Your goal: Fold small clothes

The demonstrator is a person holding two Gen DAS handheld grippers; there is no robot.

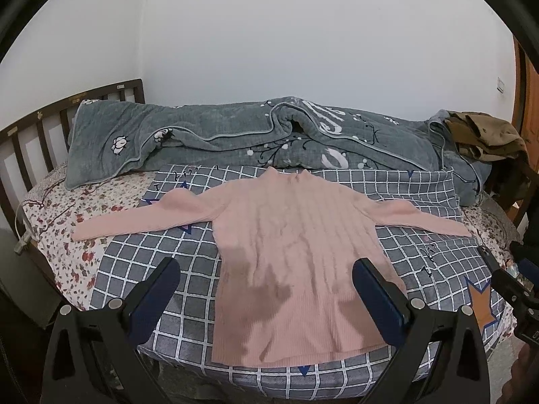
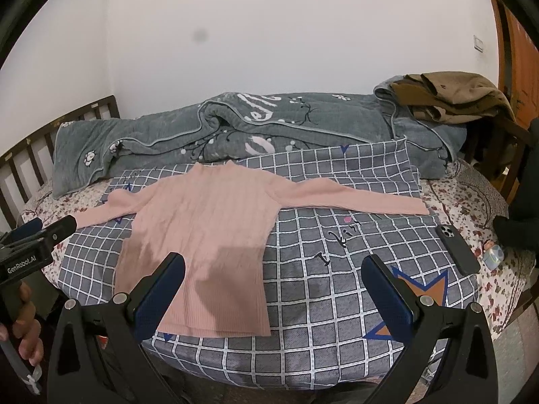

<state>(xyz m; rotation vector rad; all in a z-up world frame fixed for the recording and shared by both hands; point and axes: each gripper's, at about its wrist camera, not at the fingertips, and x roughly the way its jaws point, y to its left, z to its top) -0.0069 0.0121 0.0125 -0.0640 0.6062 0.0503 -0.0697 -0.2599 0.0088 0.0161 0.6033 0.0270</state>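
Observation:
A small pink ribbed sweater lies flat on a grey checked cloth on the bed, both sleeves spread out, hem toward me. It also shows in the right wrist view. My left gripper is open and empty, held above the sweater's lower body. My right gripper is open and empty, above the hem's right corner and the checked cloth. The left gripper's body shows at the left edge of the right wrist view.
A rumpled grey-green quilt lies along the wall. Brown clothes sit piled at the right. A dark phone and a small bottle lie on the floral sheet. A dark wooden headboard stands at the left.

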